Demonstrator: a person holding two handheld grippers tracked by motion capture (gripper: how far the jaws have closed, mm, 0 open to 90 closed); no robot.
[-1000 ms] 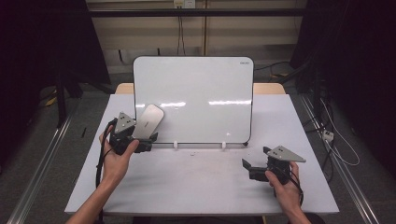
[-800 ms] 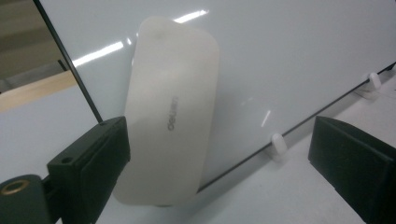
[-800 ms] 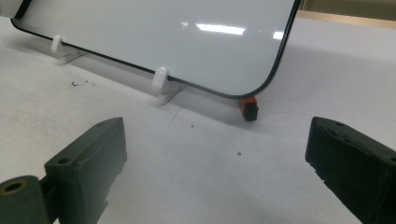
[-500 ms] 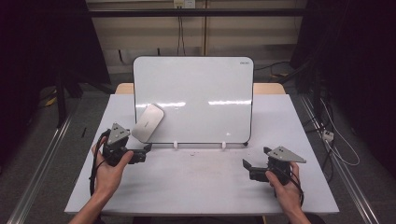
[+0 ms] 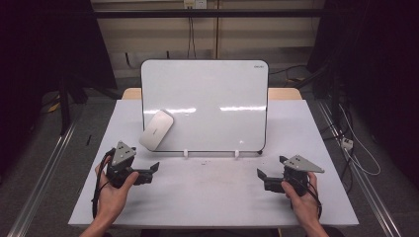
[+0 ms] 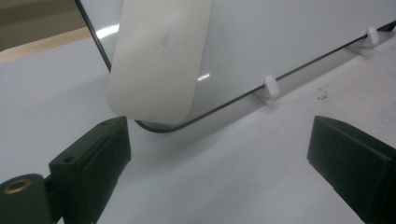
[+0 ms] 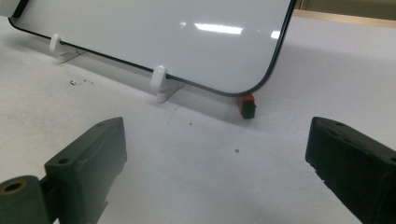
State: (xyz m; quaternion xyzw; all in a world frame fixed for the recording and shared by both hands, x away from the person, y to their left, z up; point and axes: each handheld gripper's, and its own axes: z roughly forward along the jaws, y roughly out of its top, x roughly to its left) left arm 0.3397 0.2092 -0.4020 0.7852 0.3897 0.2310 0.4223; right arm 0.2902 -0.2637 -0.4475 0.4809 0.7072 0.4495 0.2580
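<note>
High view: whiteboard [image 5: 217, 103] corner bears small, unreadable dark lettering.

White eraser [image 5: 156, 130], a flat oblong with rounded corners and a smooth pale top bearing faint embossed lettering. It sticks to the face of the whiteboard [image 5: 212, 98] at the lower left corner, tilted, its upper end leaning right. Its lower end overhangs the board's dark rim. In the left gripper view the eraser [image 6: 159, 56] covers that corner. The board stands upright near the table's back, propped on small white clips, surface wiped clean and glossy.
</note>
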